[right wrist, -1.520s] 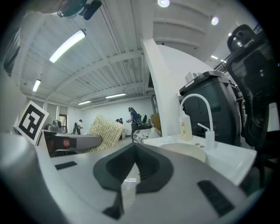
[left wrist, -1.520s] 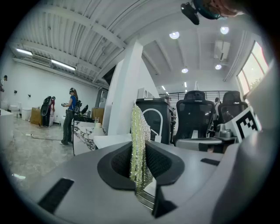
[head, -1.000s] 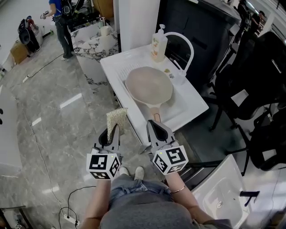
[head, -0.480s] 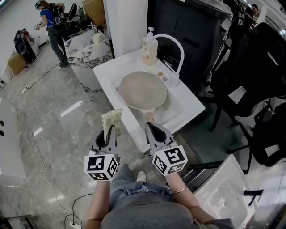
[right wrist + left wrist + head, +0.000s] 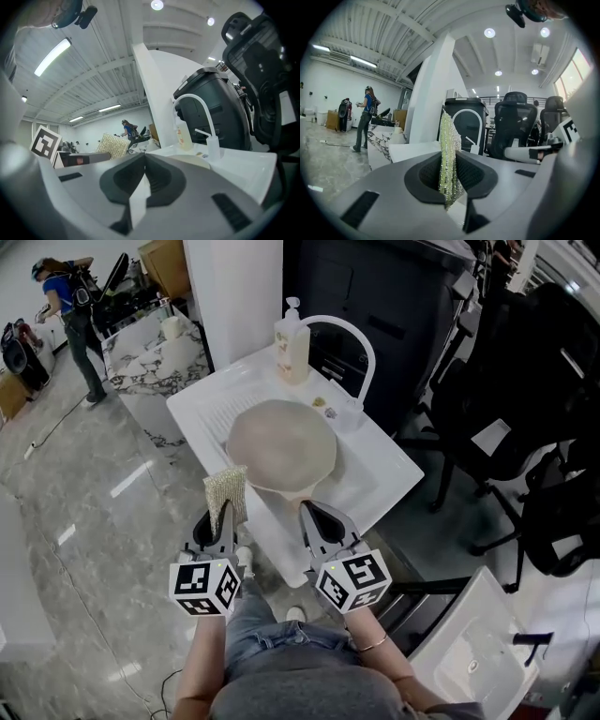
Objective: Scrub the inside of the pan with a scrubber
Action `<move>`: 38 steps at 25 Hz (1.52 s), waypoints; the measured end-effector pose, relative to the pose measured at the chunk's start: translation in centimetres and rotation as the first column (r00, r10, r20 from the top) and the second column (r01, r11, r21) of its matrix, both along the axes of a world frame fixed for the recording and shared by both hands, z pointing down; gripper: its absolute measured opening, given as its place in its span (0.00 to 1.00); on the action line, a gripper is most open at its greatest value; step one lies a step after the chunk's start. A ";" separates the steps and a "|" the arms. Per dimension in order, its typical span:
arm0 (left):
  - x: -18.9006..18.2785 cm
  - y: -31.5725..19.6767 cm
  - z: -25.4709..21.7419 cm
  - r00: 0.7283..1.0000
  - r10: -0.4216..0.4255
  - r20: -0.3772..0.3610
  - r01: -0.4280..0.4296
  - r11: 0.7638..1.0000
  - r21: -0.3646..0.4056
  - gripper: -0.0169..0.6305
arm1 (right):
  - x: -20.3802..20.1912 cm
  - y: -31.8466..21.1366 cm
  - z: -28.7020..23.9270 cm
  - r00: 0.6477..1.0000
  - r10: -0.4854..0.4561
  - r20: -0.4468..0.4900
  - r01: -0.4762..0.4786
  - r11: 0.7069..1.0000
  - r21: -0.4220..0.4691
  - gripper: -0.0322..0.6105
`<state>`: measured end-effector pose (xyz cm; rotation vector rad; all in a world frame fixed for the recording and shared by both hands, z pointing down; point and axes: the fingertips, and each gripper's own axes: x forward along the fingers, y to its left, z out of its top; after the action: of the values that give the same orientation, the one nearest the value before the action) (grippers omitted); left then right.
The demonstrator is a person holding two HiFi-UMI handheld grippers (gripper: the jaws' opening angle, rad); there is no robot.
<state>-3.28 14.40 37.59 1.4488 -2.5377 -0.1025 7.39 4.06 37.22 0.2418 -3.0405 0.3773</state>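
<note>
Left gripper (image 5: 222,517) had its fingers clamped on the scrubber (image 5: 225,490), a light, soft mesh pad that'd probably squash flat under pressure. Right gripper (image 5: 314,517) fingers were pinched together on nothing. The pan (image 5: 281,444) sat in the white sink (image 5: 367,467) ahead of both. It looked stiff and likely to slide, so I'd pin it by the handle.

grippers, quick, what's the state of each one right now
Left gripper: jaws closed on the scrubber.
Right gripper: jaws closed, nothing between them.
</note>
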 end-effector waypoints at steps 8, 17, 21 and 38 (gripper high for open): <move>-9.3 -5.9 1.7 0.993 0.109 -0.047 -0.110 0.994 -0.020 0.13 | -7.1 -4.1 1.7 0.991 0.115 -0.067 -0.116 0.993 -0.019 0.07; -17.3 -14.4 2.3 0.935 0.346 -0.080 -0.350 0.935 -0.049 0.13 | -11.0 -10.9 2.1 0.899 0.418 -0.130 -0.425 0.905 -0.028 0.07; -18.6 -17.4 2.8 0.891 0.444 -0.092 -0.449 0.892 -0.055 0.13 | -10.8 -12.7 2.7 0.832 0.534 -0.151 -0.544 0.839 -0.032 0.07; -14.9 -23.5 5.8 0.659 0.727 -0.190 -0.750 0.655 -0.092 0.13 | -6.5 -13.3 5.4 0.598 0.744 -0.296 -0.786 0.617 -0.039 0.07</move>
<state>-18.20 -9.06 43.39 2.1857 -1.6045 0.1364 0.91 -9.28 42.57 1.4931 -2.4463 0.5760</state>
